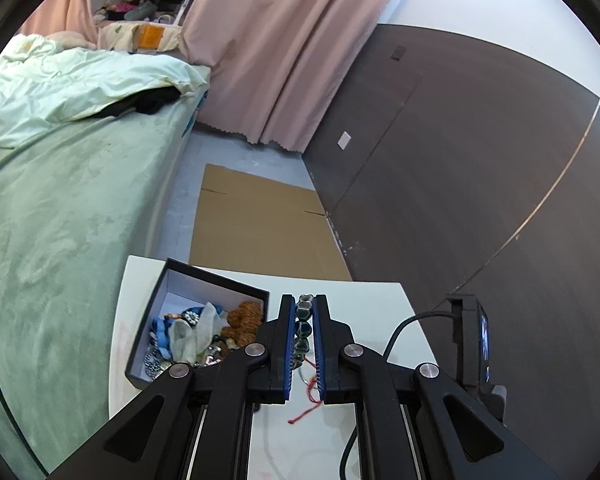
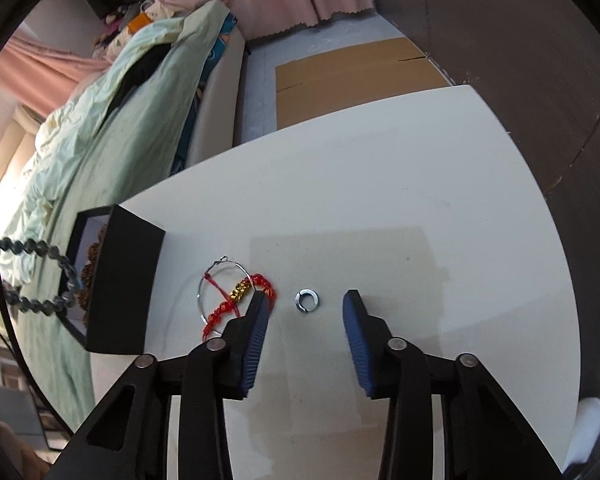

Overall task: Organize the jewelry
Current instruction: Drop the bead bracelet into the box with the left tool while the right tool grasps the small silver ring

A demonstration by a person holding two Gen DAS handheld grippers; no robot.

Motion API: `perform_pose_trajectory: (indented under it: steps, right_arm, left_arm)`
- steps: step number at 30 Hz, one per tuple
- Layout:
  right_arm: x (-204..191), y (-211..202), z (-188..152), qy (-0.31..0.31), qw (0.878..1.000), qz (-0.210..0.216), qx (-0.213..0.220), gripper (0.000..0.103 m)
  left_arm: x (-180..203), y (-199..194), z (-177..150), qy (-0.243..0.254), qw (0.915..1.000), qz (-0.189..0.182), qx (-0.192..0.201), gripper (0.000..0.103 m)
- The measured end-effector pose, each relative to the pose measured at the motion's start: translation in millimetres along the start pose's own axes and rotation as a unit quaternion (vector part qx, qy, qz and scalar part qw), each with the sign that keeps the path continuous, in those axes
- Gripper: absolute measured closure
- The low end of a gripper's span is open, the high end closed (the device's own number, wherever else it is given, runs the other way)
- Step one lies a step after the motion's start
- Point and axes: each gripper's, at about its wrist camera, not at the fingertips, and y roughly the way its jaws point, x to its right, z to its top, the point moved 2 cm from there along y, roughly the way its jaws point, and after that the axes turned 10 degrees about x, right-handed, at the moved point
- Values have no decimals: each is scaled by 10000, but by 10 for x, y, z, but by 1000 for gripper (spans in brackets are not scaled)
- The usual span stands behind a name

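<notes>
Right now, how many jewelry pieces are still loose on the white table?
3: a silver ring ahead of the right gripper, a red braided bracelet and a thin wire hoop beside the black box. Others may be hidden.

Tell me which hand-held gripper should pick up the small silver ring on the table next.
Right. The right hand-held gripper is open, with the silver ring lying on the table between its fingertips. The left hand-held gripper is shut on the dark beaded bracelet, so it is probably not free.

text: none legible | labels: none | brands: none | numbers: none | signs: none
</notes>
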Motion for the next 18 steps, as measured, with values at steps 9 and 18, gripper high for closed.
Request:
perform_pose_trajectory:
  steps: [9,18]
  right_arm:
    - [-117,25,8,-588,9972,-455,-107,77]
    - [-245,2,-44,-1069,9910,-800,-36,88]
  left_arm:
    - [-137,143,35,-120,9998,134,-49,94]
    - [-167,72,30,-32,9990,423,141,94]
